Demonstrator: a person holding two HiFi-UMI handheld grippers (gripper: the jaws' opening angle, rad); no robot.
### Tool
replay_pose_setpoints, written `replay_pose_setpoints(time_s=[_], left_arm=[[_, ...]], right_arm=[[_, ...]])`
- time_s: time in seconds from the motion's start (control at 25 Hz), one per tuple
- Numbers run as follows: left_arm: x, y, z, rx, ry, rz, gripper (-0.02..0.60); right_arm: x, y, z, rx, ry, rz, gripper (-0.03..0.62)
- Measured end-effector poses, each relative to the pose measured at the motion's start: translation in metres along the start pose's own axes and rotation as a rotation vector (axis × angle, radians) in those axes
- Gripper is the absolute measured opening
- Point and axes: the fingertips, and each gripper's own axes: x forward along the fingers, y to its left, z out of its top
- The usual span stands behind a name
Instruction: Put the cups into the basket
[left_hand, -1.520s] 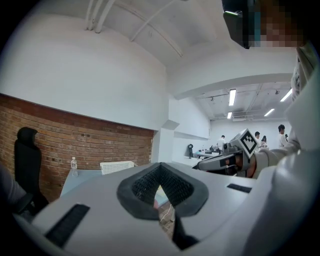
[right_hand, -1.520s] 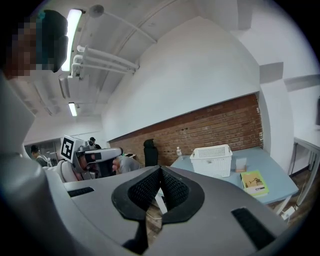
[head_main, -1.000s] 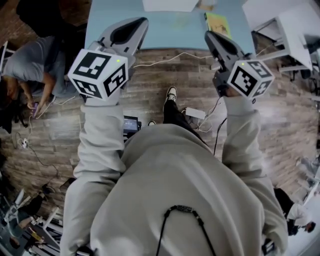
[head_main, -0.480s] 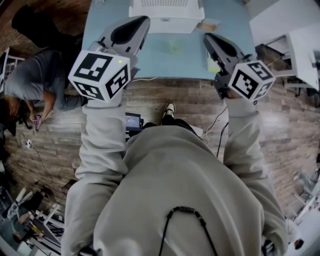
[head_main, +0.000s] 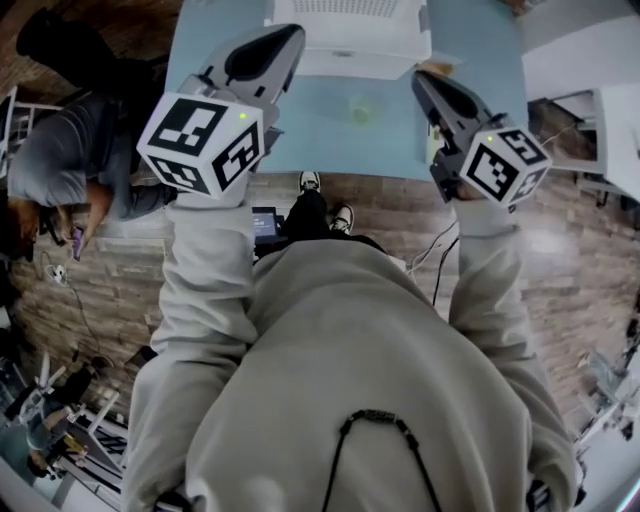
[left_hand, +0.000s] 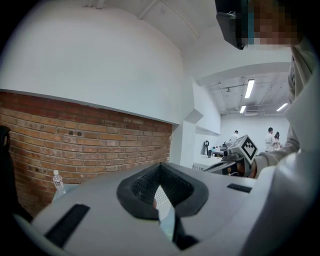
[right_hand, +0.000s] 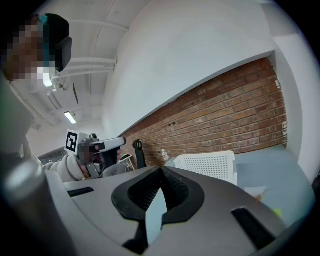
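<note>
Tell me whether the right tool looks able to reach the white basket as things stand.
Probably yes: the right tool, shut and empty, hovers over the blue table's near edge, and nothing stands between it and the white basket just ahead.

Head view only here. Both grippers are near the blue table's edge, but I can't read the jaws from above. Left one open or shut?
Observer: The left gripper is shut. Its own view shows the tips meeting with nothing between them.
Operator: And the right?
Observer: The right gripper is shut too, and it is empty.
Operator: What's past the basket? It's cropped at my top edge.
Observer: In the right gripper view a brick wall runs behind the white basket.
</note>
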Motion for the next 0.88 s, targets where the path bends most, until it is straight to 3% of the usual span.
replay_pose_setpoints(time_s=[0.28,0.52,0.88], left_arm=[[0.015,0.004,0.025,0.043,-0.042,-0.053,-0.003],[0.042,0.053,0.028,0.025,-0.023,-0.095,-0.003],[0.053,0.074,0.033,0.027,-0.023,-0.106,-0.003]], right_arm=[[0.008,0.004,0.011,-0.026,-0.001,-0.018,0.012],[0.056,-0.015,0.035,-0.022,0.006,-0.047,0.012],[0.065,-0.043,0.051,-0.015,-0.003,-0.081,0.012]])
